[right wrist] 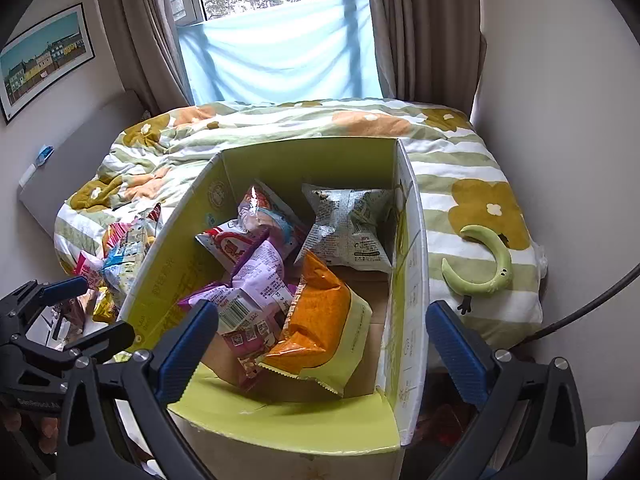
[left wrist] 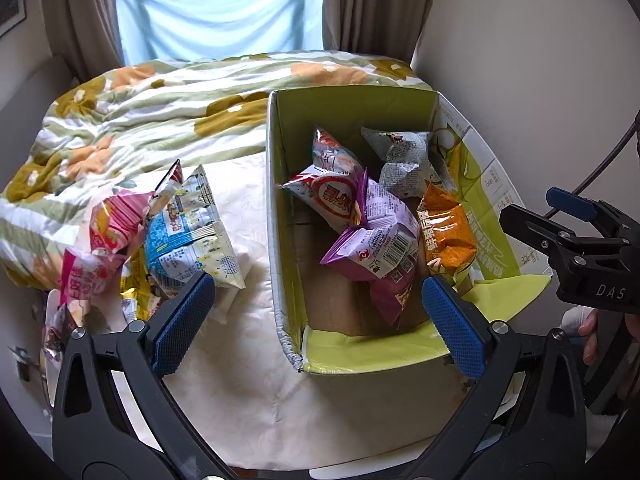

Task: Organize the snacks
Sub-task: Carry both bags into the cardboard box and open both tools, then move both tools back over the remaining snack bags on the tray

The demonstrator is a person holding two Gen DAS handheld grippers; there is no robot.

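Note:
A green-lined cardboard box [left wrist: 282,208] [right wrist: 404,216] stands on the bed and holds several snack bags: a purple one [left wrist: 380,240] [right wrist: 256,280], an orange one [left wrist: 446,232] [right wrist: 320,320], a grey one [left wrist: 404,160] [right wrist: 348,224] and a red-and-white one [left wrist: 328,196] [right wrist: 228,246]. Left of the box lies a pile of loose bags, with a blue-and-white bag [left wrist: 188,232] [right wrist: 120,260] on top and a pink bag [left wrist: 114,224]. My left gripper [left wrist: 316,320] is open and empty above the box's near left corner. My right gripper [right wrist: 320,344] is open and empty over the box.
A floral quilt [left wrist: 160,104] covers the far bed. A green curved plush toy [right wrist: 488,268] lies right of the box. A wall [left wrist: 540,60] stands close on the right. The right gripper shows in the left wrist view [left wrist: 576,240].

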